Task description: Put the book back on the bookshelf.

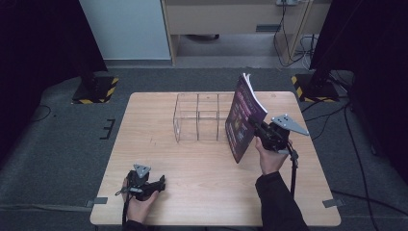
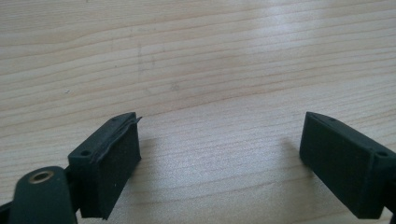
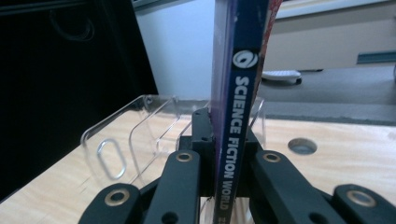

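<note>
A purple magazine point(image 1: 243, 115) stands nearly upright on the wooden table point(image 1: 154, 159), lifted at its spine by my right gripper point(image 1: 254, 123), which is shut on it. In the right gripper view the blue spine reading "Science Fiction World" point(image 3: 238, 116) runs up between the two black jaws. Just left of the magazine stands a clear plastic file rack point(image 1: 198, 117), whose dividers point(image 3: 140, 140) also appear behind the jaws. My left gripper point(image 1: 162, 182) rests on the table near the front left, held by a hand. Its pads point(image 2: 112, 163) stand wide apart over bare wood.
A round cable hole point(image 3: 302, 146) is cut in the table near the far right corner. Black stand bases with yellow stripes point(image 1: 96, 89) sit on the carpet beyond both far corners. A cable point(image 1: 293, 168) trails from the right gripper.
</note>
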The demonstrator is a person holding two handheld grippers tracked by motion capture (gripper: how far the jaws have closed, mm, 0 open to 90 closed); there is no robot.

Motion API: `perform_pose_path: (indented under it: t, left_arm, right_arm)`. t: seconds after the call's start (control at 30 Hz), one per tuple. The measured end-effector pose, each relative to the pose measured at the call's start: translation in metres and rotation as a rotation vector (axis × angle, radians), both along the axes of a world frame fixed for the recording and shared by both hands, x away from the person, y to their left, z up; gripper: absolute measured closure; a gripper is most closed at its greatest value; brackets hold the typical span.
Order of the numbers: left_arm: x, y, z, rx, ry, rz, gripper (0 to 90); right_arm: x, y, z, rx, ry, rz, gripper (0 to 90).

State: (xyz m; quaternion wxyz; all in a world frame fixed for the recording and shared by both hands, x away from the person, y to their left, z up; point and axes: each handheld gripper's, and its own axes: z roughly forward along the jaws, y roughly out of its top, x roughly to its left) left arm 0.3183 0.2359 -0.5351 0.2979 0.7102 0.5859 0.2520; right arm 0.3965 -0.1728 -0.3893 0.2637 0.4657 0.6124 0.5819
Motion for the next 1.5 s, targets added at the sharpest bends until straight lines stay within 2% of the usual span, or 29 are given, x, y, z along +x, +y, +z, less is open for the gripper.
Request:
perform_pose_path:
  t: [0.23,0.43,0.7,1.03,1.23,1.5]
  left_arm:
    - [0.0,0.0,0.0,0.002,-0.001,0.001,11.4]
    - [0.0,0.0,0.0,0.002,-0.001,-0.003,11.4]
    - [0.0,0.0,0.0,0.002,-0.001,-0.005,11.4]
    - [0.0,0.0,0.0,0.002,-0.001,-0.005,11.4]
    - [0.0,0.0,0.0,0.002,-0.001,-0.007,11.4]
    - [0.0,-0.001,0.0,0.002,-0.001,-0.006,11.4]
  right_arm:
    - [0.019,0.006,0.002,-0.011,-0.018,-0.04,84.3]
    - [0.033,0.017,-0.009,-0.035,-0.016,-0.074,84.3]
    - [0.04,0.024,-0.016,-0.033,-0.028,-0.097,84.3]
    - [0.04,0.028,-0.021,-0.054,-0.056,-0.145,84.3]
    - [0.037,0.03,-0.022,-0.076,-0.042,-0.148,83.8]
    - [0.036,0.029,-0.022,-0.081,-0.034,-0.146,82.4]
